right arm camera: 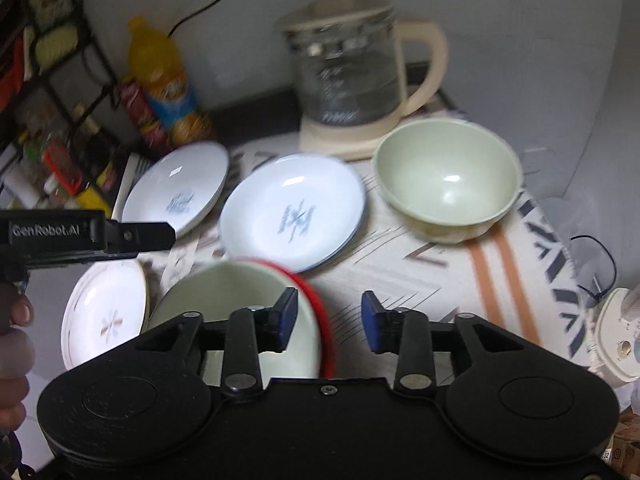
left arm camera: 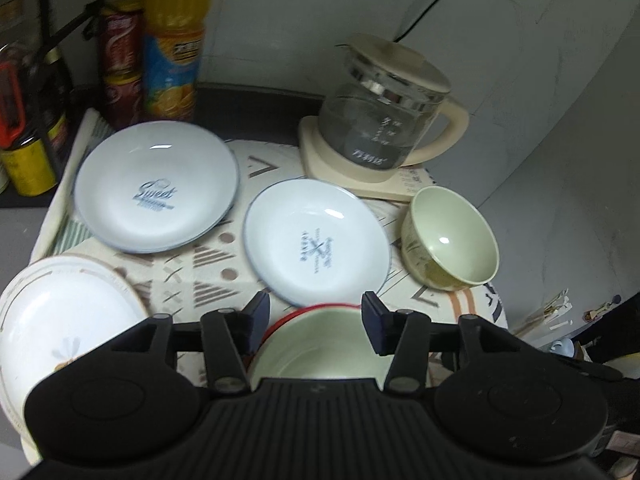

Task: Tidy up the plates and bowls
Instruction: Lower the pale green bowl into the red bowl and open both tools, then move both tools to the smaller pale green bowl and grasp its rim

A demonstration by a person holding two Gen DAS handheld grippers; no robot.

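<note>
A pale green bowl with a red rim (left arm camera: pixel 320 344) sits at the cloth's near edge, directly under my left gripper (left arm camera: pixel 316 314), which is open and holds nothing. In the right wrist view the same bowl (right arm camera: pixel 240 292) lies at lower left; my right gripper (right arm camera: pixel 329 316) is open, its left finger over the bowl's inside and the red rim in the gap. A second green bowl (left arm camera: pixel 452 240) (right arm camera: pixel 448 184) stands at the right. Two blue-rimmed white plates (left arm camera: pixel 316 240) (left arm camera: pixel 156 188) lie in the middle, and a white flowered plate (left arm camera: pixel 60 320) (right arm camera: pixel 108 312) at the left.
A glass kettle (left arm camera: pixel 384 108) (right arm camera: pixel 352 72) on its cream base stands at the back right. An orange drink bottle (left arm camera: pixel 176 40) and cans (left arm camera: pixel 120 68) stand at the back left beside a dark rack (right arm camera: pixel 48 80). A person's hand (right arm camera: pixel 12 340) holds the left gripper's handle.
</note>
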